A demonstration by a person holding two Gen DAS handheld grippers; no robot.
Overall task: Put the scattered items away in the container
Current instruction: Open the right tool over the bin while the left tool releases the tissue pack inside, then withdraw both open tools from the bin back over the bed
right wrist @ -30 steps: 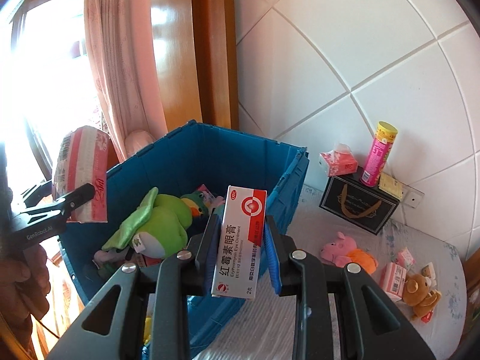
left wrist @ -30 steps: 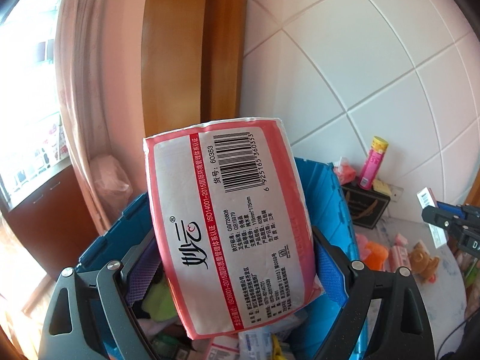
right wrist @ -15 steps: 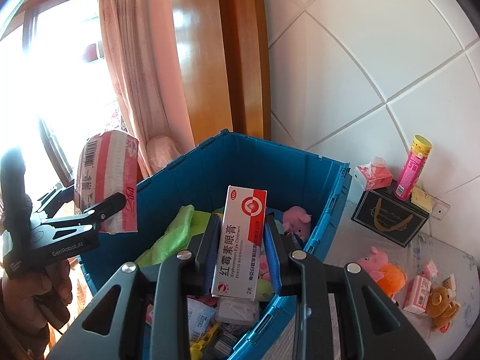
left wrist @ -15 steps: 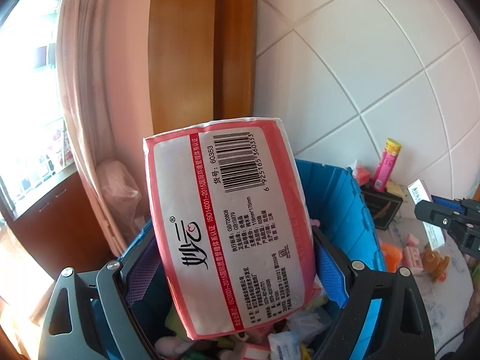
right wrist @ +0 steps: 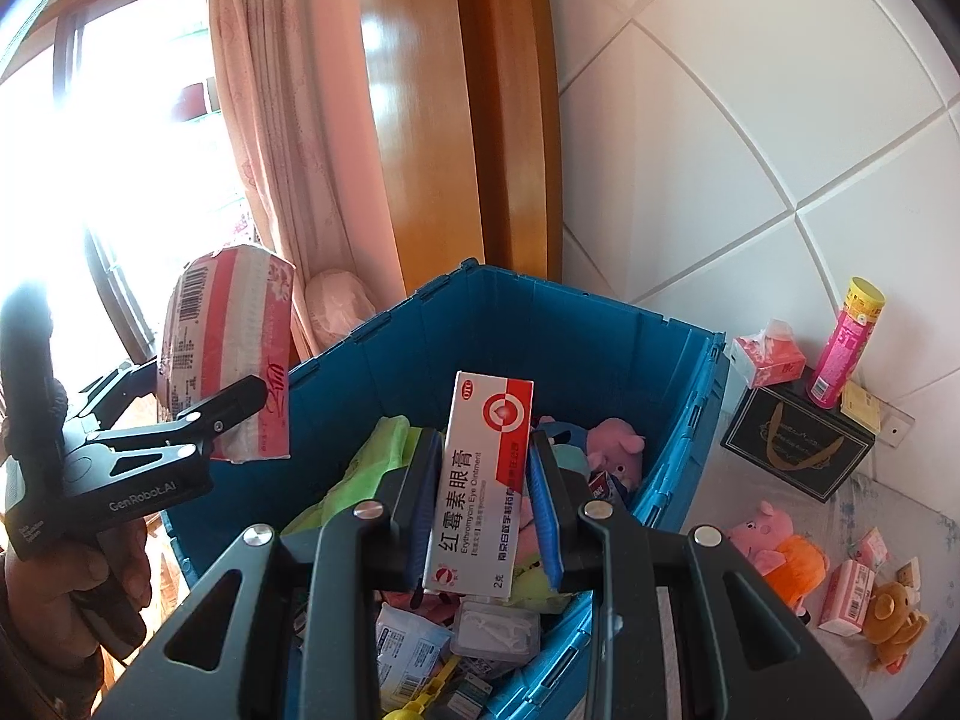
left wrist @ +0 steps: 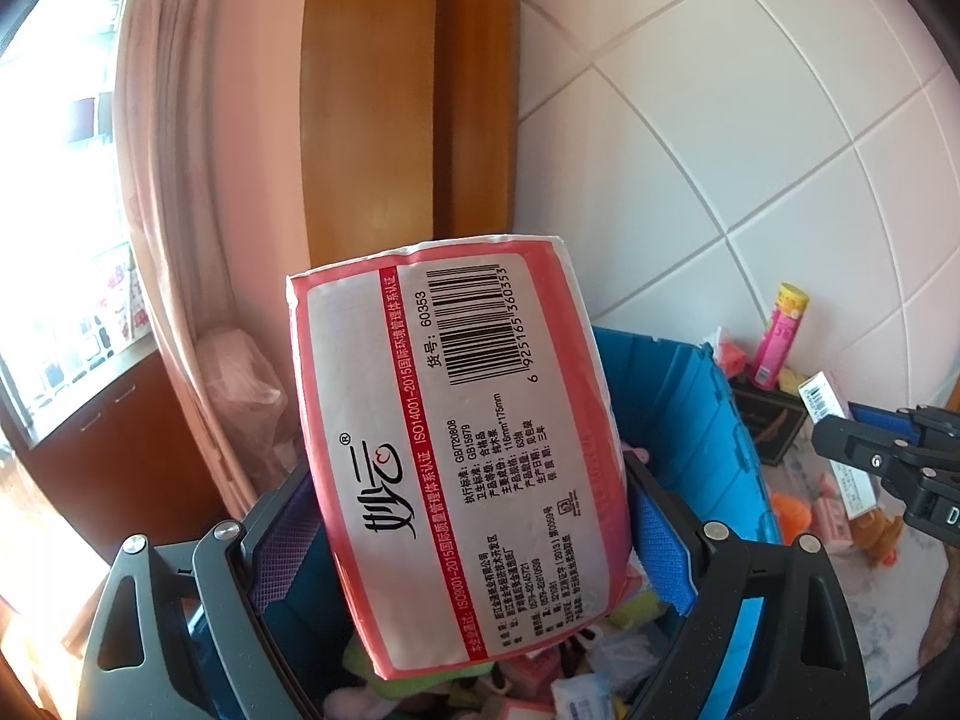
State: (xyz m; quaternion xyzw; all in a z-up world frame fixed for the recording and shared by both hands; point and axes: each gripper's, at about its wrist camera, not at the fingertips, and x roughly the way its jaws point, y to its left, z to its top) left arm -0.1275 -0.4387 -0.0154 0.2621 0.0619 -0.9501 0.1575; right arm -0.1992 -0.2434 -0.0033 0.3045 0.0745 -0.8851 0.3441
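Observation:
My left gripper (left wrist: pixel 468 540) is shut on a pink-and-white tissue pack (left wrist: pixel 456 450) and holds it upright above the blue crate (left wrist: pixel 714 420). The pack also shows in the right wrist view (right wrist: pixel 231 348), over the crate's left rim. My right gripper (right wrist: pixel 486 510) is shut on a white-and-red eye ointment box (right wrist: pixel 480 480) above the open blue crate (right wrist: pixel 540 324). The crate holds a green plush (right wrist: pixel 366 468), a pink pig plush (right wrist: pixel 612 438) and several small packets.
On the table right of the crate lie a pink pig toy (right wrist: pixel 774 546), a pink carton (right wrist: pixel 849 594) and a brown bear (right wrist: pixel 897 618). A black box (right wrist: pixel 798 444) carries a pink tube (right wrist: pixel 846 342) and a tissue pack (right wrist: pixel 768 357). Tiled wall behind, curtain at left.
Both grippers have moved in over the crate with their items still held. The crate's inside now fills more of the right wrist view.

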